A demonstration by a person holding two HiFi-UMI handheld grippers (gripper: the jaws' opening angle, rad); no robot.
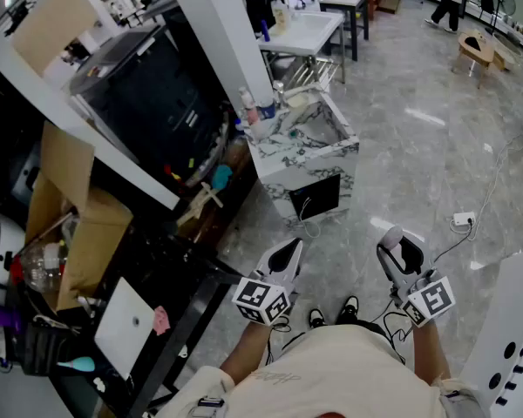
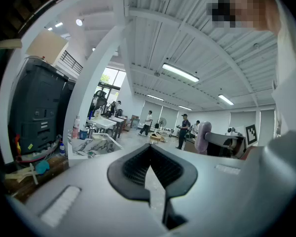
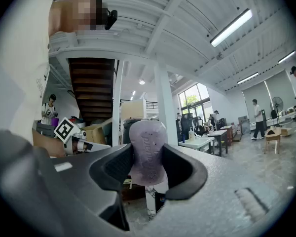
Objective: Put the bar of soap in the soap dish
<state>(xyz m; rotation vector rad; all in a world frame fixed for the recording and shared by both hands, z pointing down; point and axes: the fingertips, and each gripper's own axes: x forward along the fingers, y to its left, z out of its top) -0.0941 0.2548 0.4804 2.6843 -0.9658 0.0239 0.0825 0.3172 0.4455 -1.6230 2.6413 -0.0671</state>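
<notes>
**Soap in right gripper, well short of the sink**

Soap (image 3: 147, 149): a pale purple bar, upright between the pads of the right gripper (image 1: 403, 252). The pads press on its two long edges. Its embossed face is turned back toward the gripper's camera, and its rounded top pokes above the pads. The jaws stand wide, filled by the bar. The gripper is held level in front of the person, over the floor (image 1: 436, 146).

Left gripper (image 2: 149, 151): beside the right one and apart from it. Its jaws are narrow, tips together, with nothing between them.

Marble sink (image 1: 307, 159): stands on the floor ahead, well apart from both grippers. Bottles (image 1: 247, 104) sit at its back left corner, just beside a white pillar (image 1: 227, 33). Cardboard boxes (image 1: 78, 225) lie off to the left.
</notes>
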